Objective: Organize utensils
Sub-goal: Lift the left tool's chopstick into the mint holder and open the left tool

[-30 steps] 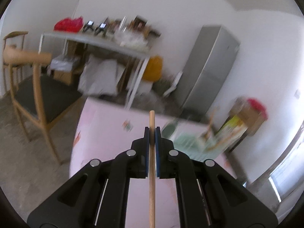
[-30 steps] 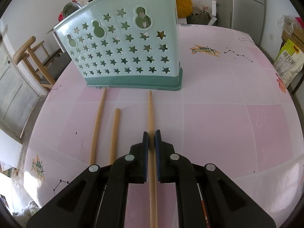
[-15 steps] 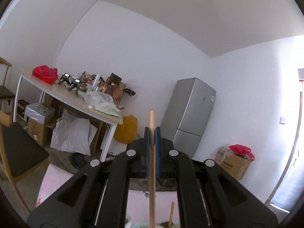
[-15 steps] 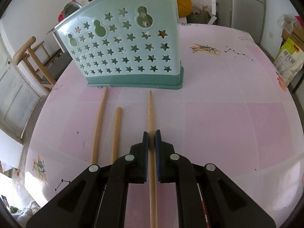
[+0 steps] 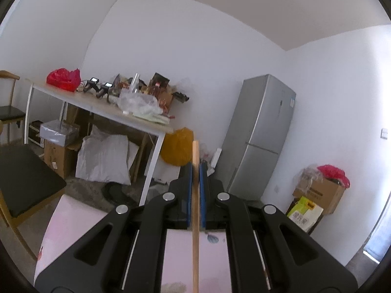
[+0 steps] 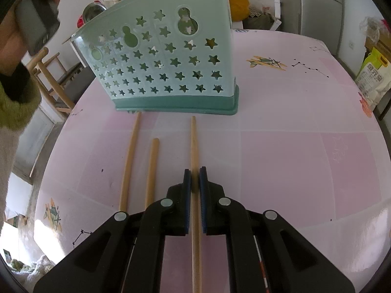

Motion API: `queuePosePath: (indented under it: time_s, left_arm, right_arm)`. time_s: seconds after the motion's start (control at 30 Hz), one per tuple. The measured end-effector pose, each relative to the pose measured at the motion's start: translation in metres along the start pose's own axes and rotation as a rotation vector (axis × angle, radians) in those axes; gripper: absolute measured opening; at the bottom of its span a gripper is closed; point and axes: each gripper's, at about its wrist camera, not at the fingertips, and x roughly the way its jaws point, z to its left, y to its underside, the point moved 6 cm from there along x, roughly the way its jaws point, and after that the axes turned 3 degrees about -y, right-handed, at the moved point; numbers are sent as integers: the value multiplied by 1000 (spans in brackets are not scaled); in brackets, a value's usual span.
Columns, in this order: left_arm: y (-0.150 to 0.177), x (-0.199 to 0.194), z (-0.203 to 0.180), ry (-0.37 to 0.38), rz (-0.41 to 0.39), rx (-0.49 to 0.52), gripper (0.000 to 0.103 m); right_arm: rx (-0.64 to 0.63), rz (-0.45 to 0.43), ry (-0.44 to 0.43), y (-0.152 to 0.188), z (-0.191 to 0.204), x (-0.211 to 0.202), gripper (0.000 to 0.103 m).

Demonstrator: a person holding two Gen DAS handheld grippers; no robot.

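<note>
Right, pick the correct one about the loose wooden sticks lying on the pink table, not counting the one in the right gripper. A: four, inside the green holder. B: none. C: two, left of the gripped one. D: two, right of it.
C: two loose sticks lie flat left of the stick in the right gripper.

Left gripper level, right gripper angled down — both clamped.

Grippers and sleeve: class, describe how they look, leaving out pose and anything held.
Both the left gripper and right gripper are matte black, with angular cut-out arms, round silver pivot screws and blue pads. The person's sleeve is fuzzy, green over cream, with a dark cuff.
</note>
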Motion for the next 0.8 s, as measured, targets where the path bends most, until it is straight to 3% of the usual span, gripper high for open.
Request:
queuePosePath:
  time_s: [0.37, 0.4, 0.43, 0.47, 0.67, 0.8]
  left_arm:
    - [35, -52, 27, 5, 137, 22, 6]
    - [40, -60, 29, 9, 163, 24, 17]
    - [45, -68, 32, 3, 187, 24, 36]
    - [48, -76, 37, -8, 198, 20, 43]
    - [67, -126, 55, -27, 226, 51, 56]
    - [95, -155, 74, -82, 312, 75, 61]
  right_arm:
    - [22, 3, -14, 1, -2, -1, 7]
    - [24, 4, -14, 0, -2, -1, 7]
    - [28, 5, -15, 0, -2, -1, 7]
    - [28, 8, -15, 0, -2, -1, 7]
    - [16, 38, -8, -4, 1, 2, 8]
    - [-34, 52, 16, -7, 9, 6, 8]
